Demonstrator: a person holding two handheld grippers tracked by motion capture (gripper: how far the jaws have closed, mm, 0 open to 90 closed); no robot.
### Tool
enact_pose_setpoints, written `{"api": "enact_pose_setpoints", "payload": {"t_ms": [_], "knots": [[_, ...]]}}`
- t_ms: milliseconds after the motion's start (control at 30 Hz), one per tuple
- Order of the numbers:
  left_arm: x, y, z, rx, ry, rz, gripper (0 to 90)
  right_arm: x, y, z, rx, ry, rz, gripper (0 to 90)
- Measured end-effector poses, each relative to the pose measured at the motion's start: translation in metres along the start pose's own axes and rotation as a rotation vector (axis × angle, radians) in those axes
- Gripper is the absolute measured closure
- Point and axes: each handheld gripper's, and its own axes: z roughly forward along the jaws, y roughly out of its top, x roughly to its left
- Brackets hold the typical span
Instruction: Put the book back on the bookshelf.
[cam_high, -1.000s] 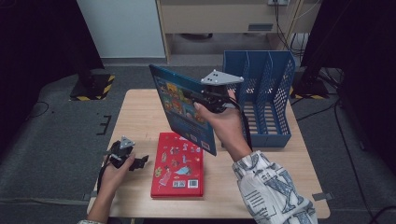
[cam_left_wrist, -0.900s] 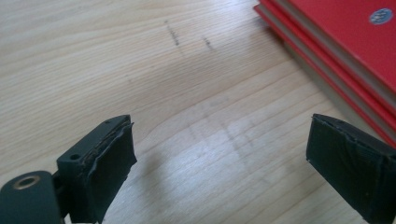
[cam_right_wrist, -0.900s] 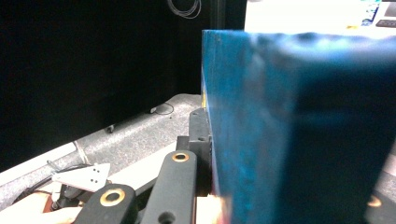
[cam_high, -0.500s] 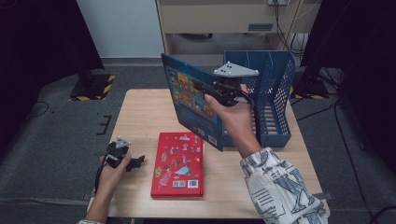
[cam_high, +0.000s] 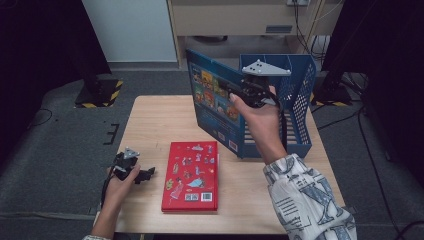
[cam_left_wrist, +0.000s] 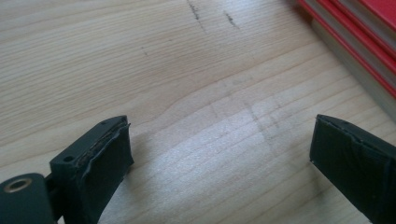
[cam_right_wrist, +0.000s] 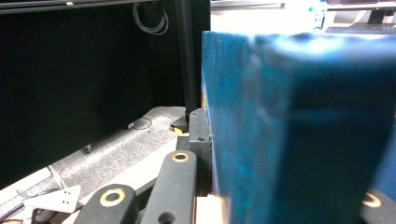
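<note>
Gripper in my right hand stays clamped on the blue book, now carried higher and closer to the blue file rack, so slotting looks next. My left gripper rests open on the worktop beside the red book.

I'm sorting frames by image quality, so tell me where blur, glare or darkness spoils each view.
Right gripper view: the blue book is so close that it smears out of focus, with blown-out white glare along the top. Left gripper view: the table grain is sharp and evenly lit. High view: the table is bright, the surroundings fall into darkness.
</note>
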Motion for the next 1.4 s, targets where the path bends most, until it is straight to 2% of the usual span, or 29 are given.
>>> {"api": "enact_pose_setpoints", "payload": {"t_ms": [267, 467, 733, 1133, 1400], "knots": [[0.001, -0.002, 0.001, 0.011, 0.016, 0.000, 5.0, -0.006, 0.003, -0.007, -0.007, -0.027, 0.004, 81.8], [0.004, -0.002, 0.000, 0.016, 0.024, -0.018, 5.0, -0.009, 0.006, -0.014, -0.017, -0.052, -0.003, 81.8], [0.004, -0.003, 0.000, 0.022, 0.033, -0.012, 4.2, -0.018, 0.009, -0.025, -0.028, -0.075, 0.008, 81.8], [0.002, -0.010, 0.002, -0.030, 0.039, -0.020, 0.0, -0.032, 0.015, -0.046, -0.041, -0.133, -0.002, 81.7], [0.001, -0.010, 0.002, -0.031, 0.043, -0.024, 0.0, -0.039, 0.016, -0.055, -0.051, -0.162, 0.004, 81.7]]}}
